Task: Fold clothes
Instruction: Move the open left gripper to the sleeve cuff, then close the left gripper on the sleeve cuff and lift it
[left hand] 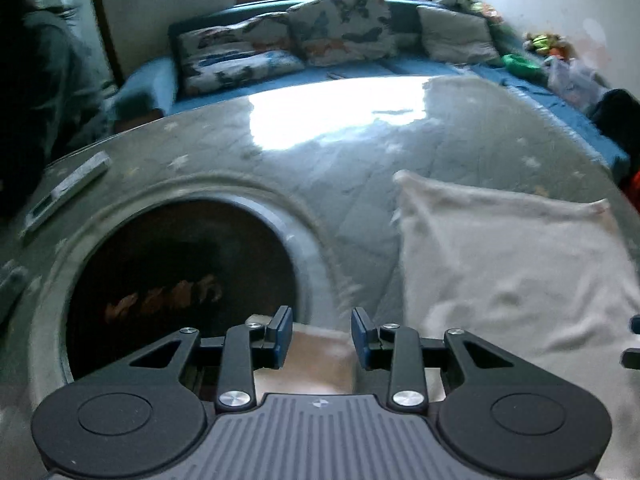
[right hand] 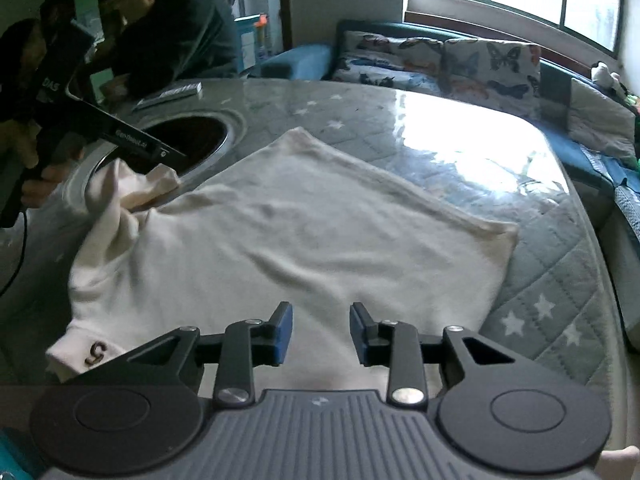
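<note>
A white garment [right hand: 300,232] lies spread flat on the glass-topped table [right hand: 460,136]; its hem reaches toward the sofa. A brown "5" [right hand: 96,354] marks the near-left sleeve cuff. My right gripper [right hand: 320,332] hovers open over the garment's near edge, nothing between its fingers. The far-left sleeve [right hand: 154,184] is bunched beside the table's round hole [right hand: 192,136], and my left gripper [right hand: 170,156] sits right above it. In the left wrist view the left gripper [left hand: 321,336] stands open with cream cloth [left hand: 316,364] under its gap, and the garment's body [left hand: 500,264] lies to the right.
A dark round hole [left hand: 180,280] opens in the table left of the garment. A flat silver box [left hand: 68,190] lies at the far left edge. Behind the table stands a blue sofa [left hand: 404,66] with butterfly cushions [left hand: 340,24]. A person [right hand: 172,28] sits at the table's far-left side.
</note>
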Demonstrator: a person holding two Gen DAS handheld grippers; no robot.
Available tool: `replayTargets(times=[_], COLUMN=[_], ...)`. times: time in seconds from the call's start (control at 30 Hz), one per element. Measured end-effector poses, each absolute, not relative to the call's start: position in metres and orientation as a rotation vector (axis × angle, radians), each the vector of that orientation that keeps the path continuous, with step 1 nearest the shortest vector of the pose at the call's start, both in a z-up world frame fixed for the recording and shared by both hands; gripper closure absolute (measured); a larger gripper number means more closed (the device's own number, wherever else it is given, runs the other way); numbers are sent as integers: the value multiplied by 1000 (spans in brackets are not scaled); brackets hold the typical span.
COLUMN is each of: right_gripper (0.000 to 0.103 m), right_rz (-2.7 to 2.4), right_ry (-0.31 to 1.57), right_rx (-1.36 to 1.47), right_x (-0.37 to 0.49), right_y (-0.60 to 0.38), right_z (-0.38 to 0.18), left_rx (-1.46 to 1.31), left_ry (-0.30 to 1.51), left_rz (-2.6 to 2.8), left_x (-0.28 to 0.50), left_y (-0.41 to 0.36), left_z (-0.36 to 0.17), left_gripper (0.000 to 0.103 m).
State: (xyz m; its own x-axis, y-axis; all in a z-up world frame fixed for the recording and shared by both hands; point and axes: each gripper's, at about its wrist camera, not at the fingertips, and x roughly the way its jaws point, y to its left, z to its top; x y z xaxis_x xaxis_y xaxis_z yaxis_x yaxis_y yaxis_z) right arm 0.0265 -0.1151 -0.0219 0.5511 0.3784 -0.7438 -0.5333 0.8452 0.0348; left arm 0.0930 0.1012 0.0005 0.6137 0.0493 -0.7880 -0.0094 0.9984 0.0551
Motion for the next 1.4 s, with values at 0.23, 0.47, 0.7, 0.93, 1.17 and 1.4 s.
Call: replayTargets(times=[0.23,0.47,0.7,0.93,1.17,1.4], right_gripper=[66,62,61,60,60,60], right_rz=[555,554,557,564,563,558], right_ry=[846,853,855,856,857,858], right_rx=[-212,-217,-218,-218,-213,-208], right_x=[21,20,19,17,18,19], right_y=[-109,-106,-104,-104,-103,-103], right_z=[-29,-32,-33,-34,-34,-34], left_rx=[-79,-125,-82,-142,-138,-171], left_ry=[909,904,891,928,963,928], left_rz=[82,37,44,76,74,32], left_x=[90,80,78,98,104,100], left_y=[130,133,128,149,151,153], left_z=[2,3,8,-5,-18,-17], left_gripper=[53,56,54,54,56,92])
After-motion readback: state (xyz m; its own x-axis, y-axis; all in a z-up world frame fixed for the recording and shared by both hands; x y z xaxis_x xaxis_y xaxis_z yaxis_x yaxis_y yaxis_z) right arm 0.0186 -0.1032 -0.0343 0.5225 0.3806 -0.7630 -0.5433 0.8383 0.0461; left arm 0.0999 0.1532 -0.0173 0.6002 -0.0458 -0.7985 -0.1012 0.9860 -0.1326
